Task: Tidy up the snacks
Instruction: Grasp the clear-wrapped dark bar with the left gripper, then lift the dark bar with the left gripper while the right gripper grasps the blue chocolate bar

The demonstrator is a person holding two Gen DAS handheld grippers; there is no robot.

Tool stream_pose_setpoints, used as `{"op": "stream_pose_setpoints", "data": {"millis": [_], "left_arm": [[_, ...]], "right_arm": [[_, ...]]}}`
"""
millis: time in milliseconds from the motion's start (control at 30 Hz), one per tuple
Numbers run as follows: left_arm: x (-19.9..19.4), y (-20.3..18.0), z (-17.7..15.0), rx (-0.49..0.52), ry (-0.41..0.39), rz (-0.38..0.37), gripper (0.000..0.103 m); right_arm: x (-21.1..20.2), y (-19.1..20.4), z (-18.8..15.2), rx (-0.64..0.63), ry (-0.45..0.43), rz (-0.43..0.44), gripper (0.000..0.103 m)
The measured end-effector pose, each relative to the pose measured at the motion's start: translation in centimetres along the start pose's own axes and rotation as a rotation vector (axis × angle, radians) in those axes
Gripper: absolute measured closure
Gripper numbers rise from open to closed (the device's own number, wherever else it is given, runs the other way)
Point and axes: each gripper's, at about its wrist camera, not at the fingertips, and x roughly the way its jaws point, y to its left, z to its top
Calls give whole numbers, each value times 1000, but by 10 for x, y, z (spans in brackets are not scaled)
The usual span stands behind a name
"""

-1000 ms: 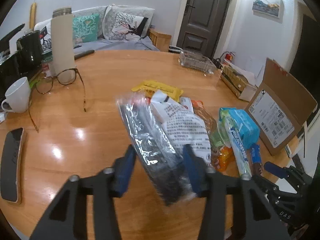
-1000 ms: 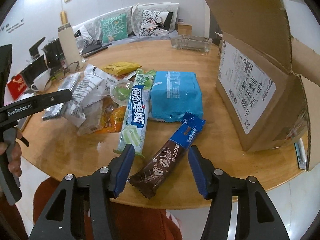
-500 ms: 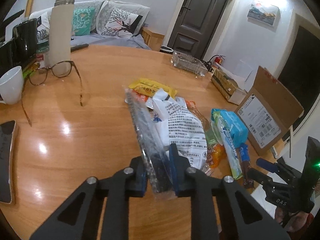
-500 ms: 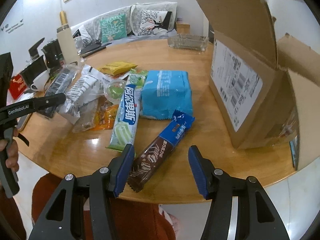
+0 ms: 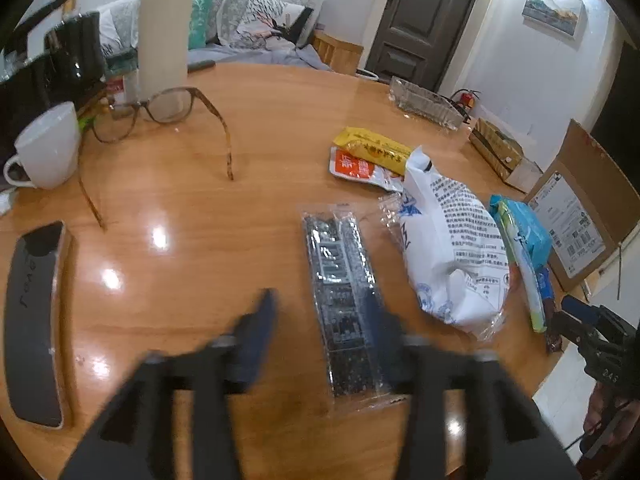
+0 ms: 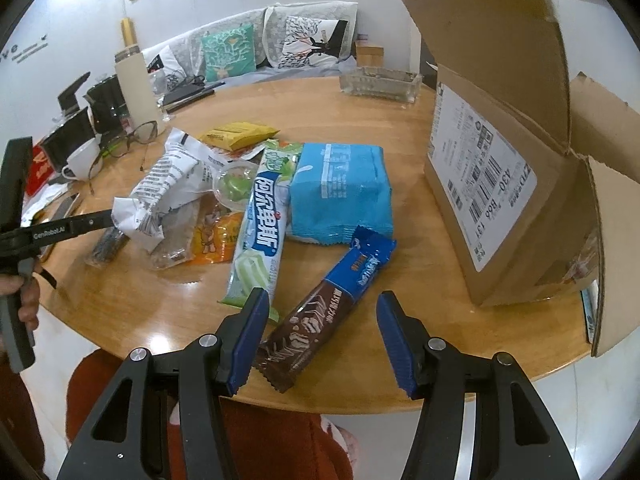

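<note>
My left gripper (image 5: 320, 340) is open and motion-blurred; a flat dark snack packet in clear wrap (image 5: 344, 300) lies on the round wooden table (image 5: 240, 140) between and just ahead of its fingers. To its right lie a white printed bag (image 5: 452, 248), a yellow packet (image 5: 372, 148) and a blue pack (image 5: 524, 232). My right gripper (image 6: 320, 340) is open, its fingers on either side of the brown-and-blue chocolate bar (image 6: 332, 312), above the table's near edge. A long green-white wafer pack (image 6: 260, 232) and the blue pack (image 6: 336, 192) lie beyond.
An open cardboard box (image 6: 516, 184) stands at the table's right. Glasses (image 5: 160, 116), a white mug (image 5: 48, 148), a tall beige flask (image 5: 164, 28), a phone (image 5: 32, 320) and a glass tray (image 5: 424, 100) sit around the left and far sides.
My left gripper was shut on the dark clear-wrapped packet and holding it up; now it has opened and the packet lies flat on the table. The right gripper has hardly moved.
</note>
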Motion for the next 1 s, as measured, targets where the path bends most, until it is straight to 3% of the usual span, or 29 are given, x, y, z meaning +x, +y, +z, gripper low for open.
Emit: {"op": "stream_pose_setpoints", "data": {"millis": [133, 233, 333, 367, 433, 633, 1000], "left_arm": [[4, -14, 2, 33, 4, 0, 45], [15, -30, 0, 107, 12, 92, 47], [18, -42, -2, 163, 1, 160, 56], [18, -45, -3, 160, -10, 155, 62], [19, -47, -4, 171, -19, 173, 62], [16, -39, -6, 163, -15, 147, 63], [10, -31, -11, 138, -27, 118, 63]], "right_arm": [[2, 3, -1, -1, 4, 4, 50], [4, 3, -2, -3, 9, 6, 50], [5, 2, -3, -2, 14, 9, 50], [6, 2, -4, 0, 15, 12, 50], [7, 1, -4, 12, 12, 13, 50], [6, 0, -3, 7, 4, 17, 50], [-5, -26, -18, -44, 26, -82, 50]]}}
